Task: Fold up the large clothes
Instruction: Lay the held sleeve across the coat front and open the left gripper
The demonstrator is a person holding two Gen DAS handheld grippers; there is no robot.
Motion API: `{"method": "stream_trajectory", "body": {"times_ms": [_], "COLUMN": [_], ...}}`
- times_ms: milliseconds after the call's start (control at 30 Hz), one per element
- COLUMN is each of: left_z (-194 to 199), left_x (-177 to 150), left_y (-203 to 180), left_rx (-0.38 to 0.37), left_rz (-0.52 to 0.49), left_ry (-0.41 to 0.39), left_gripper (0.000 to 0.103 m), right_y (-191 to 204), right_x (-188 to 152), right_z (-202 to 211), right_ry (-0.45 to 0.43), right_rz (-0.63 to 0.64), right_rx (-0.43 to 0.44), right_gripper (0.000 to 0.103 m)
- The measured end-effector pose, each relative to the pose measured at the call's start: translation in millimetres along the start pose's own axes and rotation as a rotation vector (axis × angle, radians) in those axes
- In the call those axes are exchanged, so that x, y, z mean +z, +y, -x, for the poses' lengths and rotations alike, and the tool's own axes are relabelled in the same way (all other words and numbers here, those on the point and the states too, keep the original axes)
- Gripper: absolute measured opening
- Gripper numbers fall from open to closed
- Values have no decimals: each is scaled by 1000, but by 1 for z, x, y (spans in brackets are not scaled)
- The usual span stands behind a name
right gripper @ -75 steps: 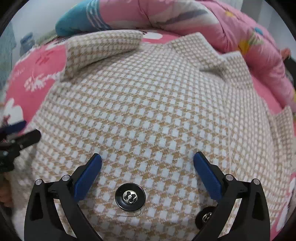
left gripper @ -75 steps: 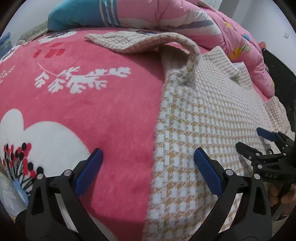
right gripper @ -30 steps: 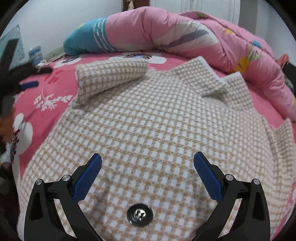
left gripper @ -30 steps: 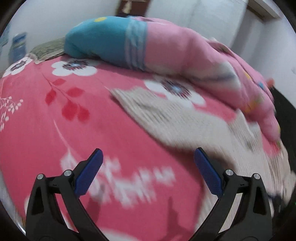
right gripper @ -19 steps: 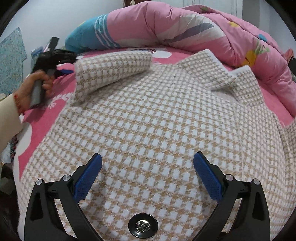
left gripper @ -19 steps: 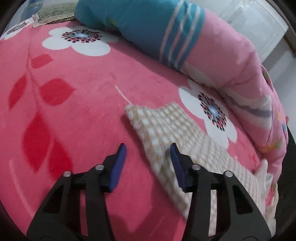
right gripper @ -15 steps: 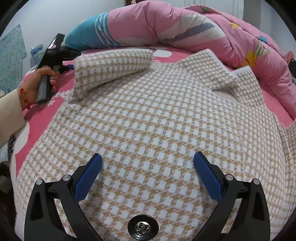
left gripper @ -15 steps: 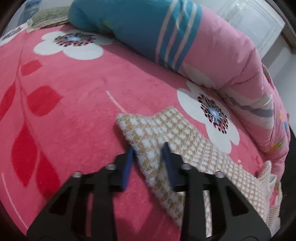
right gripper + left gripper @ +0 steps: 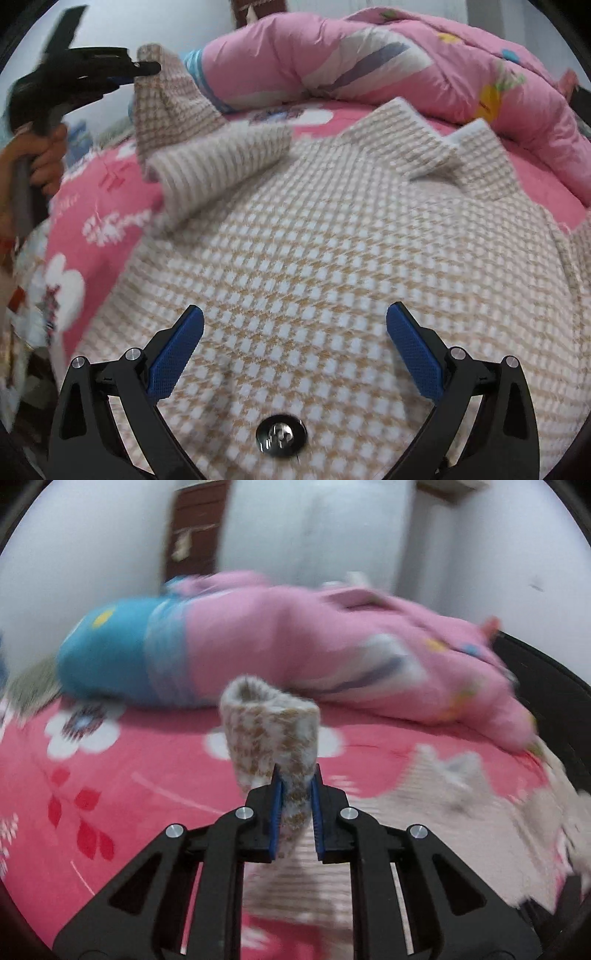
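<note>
Since half a second earlier, the left gripper (image 9: 295,805) had gone from straddling the sleeve cuff (image 9: 273,731) on the bed to lifting it clear of the pink floral blanket (image 9: 110,775).

Left wrist view: the jaws were narrow and closing, both blue pads pressed on the houndstooth fabric. The cuff stood upright above the fingertips at frame centre, its open end curled toward the top of the frame. The rest of the coat (image 9: 443,812) lay blurred at lower right, trailing down from the gripper. A pink and blue quilt (image 9: 295,642) ran across the middle of the frame.

Right wrist view: the right gripper (image 9: 295,350) hovered over the coat's front with its jaws wide and nothing between them; a dark button (image 9: 281,435) sat at bottom centre between the 2 fingers. The coat (image 9: 332,240) lay flat, its long axis running from the bottom of the frame up to the collar (image 9: 436,147) at upper right. The sleeve (image 9: 207,147) rose from the left shoulder toward the upper left, where the left gripper (image 9: 147,68) pinched its end, held by a hand (image 9: 48,162). Behind it the quilt (image 9: 369,59) filled the top of the frame.
</note>
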State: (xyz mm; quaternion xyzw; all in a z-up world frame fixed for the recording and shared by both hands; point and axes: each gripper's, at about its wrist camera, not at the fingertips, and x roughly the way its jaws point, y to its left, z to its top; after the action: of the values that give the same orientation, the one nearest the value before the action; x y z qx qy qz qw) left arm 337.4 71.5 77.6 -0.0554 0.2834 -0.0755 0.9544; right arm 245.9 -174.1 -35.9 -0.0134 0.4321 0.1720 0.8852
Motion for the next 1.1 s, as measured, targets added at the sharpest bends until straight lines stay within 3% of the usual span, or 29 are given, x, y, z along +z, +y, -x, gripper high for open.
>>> {"method": "stream_trajectory", "body": {"times_ms": [200, 267, 367, 467, 500, 533, 567, 633, 733, 933, 1033, 1100], "left_z": [35, 31, 22, 11, 11, 11, 14, 18, 36, 68, 79, 78], "left_x": [-29, -56, -97, -141, -151, -159, -166, -167, -165, -152, -161, -167], "left_y": [-92, -113, -126, -130, -132, -134, -134, -129, -115, -101, -88, -80], "left_rx": [-153, -185, -215, -272, -285, -273, -242, -262, -303, -346, -310, -245], "left_rz": [-72, -73, -52, -31, -31, -31, -25, 0, 79, 88, 84, 72], "left_ry": [74, 118, 178, 228, 236, 237, 214, 203, 184, 113, 108, 119], "left_gripper": [14, 15, 24, 51, 77, 93, 93, 93, 95, 95, 95, 95], "right_y": [-19, -29, -42, -65, -75, -83, -88, -94, -101, -105, -104, -100], "right_x": [-5, -14, -33, -54, -60, -66, -69, -74, -70, -45, -28, -16], "right_z": [76, 95, 111, 114, 115, 113, 112, 111, 117, 114, 101, 85], "right_ry": [-128, -141, -110, -33, -6, 25, 48, 79, 69, 30, 38, 55], "right_rz": [-7, -20, -63, -141, -175, -211, -230, -255, -265, -306, -346, -372], "right_rx": [-43, -62, -71, -47, -19, 14, 29, 56, 94, 233, 350, 440], "right_gripper": [97, 97, 97, 97, 97, 97, 97, 97, 97, 97, 97, 97]}}
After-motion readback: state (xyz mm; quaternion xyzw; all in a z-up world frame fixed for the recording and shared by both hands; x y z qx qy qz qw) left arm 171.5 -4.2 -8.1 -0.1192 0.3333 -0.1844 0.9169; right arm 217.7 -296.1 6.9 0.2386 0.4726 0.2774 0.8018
